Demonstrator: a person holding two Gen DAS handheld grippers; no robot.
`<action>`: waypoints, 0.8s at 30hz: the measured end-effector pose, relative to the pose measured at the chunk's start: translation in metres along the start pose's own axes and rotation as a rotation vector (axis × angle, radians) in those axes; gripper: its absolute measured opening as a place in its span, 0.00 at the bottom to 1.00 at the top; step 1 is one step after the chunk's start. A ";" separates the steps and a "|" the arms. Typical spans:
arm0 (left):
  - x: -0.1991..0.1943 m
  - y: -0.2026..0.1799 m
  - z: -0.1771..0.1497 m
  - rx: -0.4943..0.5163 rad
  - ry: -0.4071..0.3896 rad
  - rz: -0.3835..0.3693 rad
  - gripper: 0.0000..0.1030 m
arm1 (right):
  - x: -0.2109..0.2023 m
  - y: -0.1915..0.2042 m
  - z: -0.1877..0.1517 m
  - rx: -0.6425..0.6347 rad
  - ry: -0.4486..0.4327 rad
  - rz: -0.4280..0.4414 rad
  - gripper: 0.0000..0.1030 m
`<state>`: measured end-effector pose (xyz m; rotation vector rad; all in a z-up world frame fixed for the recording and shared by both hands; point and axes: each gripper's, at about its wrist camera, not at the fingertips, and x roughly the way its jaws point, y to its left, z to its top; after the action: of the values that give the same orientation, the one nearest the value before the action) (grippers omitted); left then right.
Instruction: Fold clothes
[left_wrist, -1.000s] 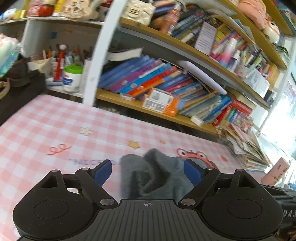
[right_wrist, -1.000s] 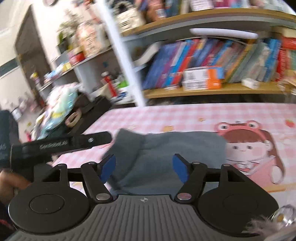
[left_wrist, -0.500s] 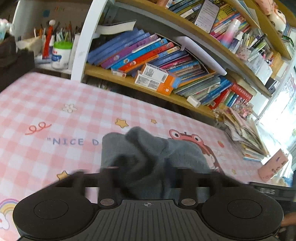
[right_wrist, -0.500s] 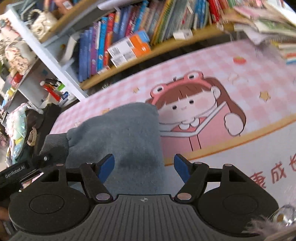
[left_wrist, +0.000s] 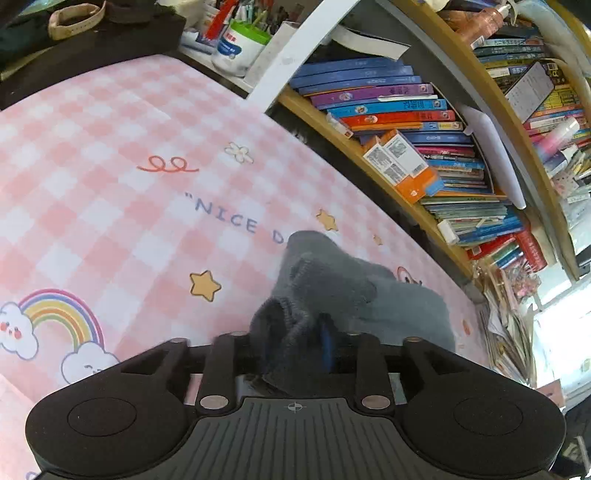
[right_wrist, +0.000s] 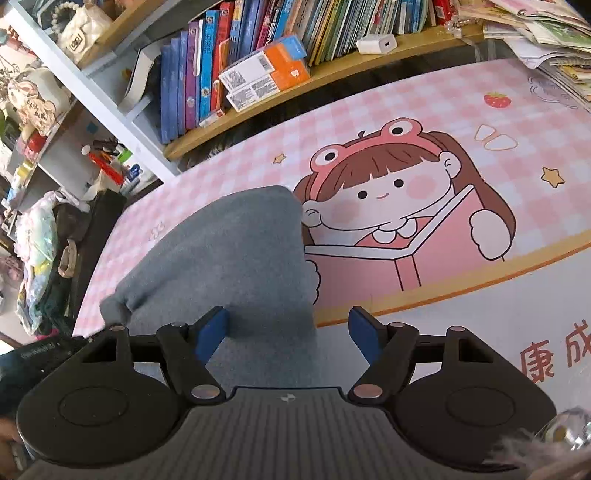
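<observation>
Change since a second before: both views had tipped down toward the bench and rolled; the left tongs had closed in on the grey cloth from a wide gape, and the right tongs had shifted across the garment toward its right edge.
Left tongs (left_wrist: 291, 347): jaws were narrow and opening, with a bunched fold of cloth between them; one blue pad (left_wrist: 326, 345) showed against the fabric, the other was hidden by it, and the cloth looked pinched.
Grey garment (left_wrist: 332, 291): a soft grey knit piece, rumpled and heaped at the end by the left tongs, with a ribbed hem showing in the bunch; it lay on the mat over the end of the "NICE D" lettering.
Grey garment, right view (right_wrist: 236, 258): lay flat and smooth, running away from the camera, its right edge beside the printed girl in a frog hat.
Right tongs (right_wrist: 288, 332): jaws stood apart, released; the left blue pad (right_wrist: 212, 332) was over the cloth, the right pad over bare mat, and nothing was gripped.
Bench mat (left_wrist: 110, 184): pink-and-white check with rainbow, stars and clouds; in the right view (right_wrist: 517, 147) it bore a strawberry and a cartoon figure.
Bookshelf (right_wrist: 332, 70): stood behind the bench, packed with upright books, with an orange-and-white box (right_wrist: 266, 74) lying in front of them.
Person: a hand showed at the lower left edge of the right view, blurred.
</observation>
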<state>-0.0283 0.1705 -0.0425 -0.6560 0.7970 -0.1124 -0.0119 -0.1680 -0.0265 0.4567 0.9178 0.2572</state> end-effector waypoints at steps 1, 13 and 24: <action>-0.004 -0.002 0.000 0.008 -0.020 -0.002 0.42 | 0.001 0.000 0.000 -0.002 0.002 0.001 0.69; -0.012 -0.008 0.004 0.044 -0.054 -0.117 0.10 | 0.006 0.000 -0.002 0.001 0.036 -0.001 0.71; 0.001 0.027 -0.005 -0.092 0.010 -0.038 0.06 | 0.007 0.004 -0.003 -0.011 0.041 0.010 0.71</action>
<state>-0.0348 0.1887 -0.0618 -0.7585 0.8034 -0.1144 -0.0100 -0.1612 -0.0312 0.4471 0.9542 0.2811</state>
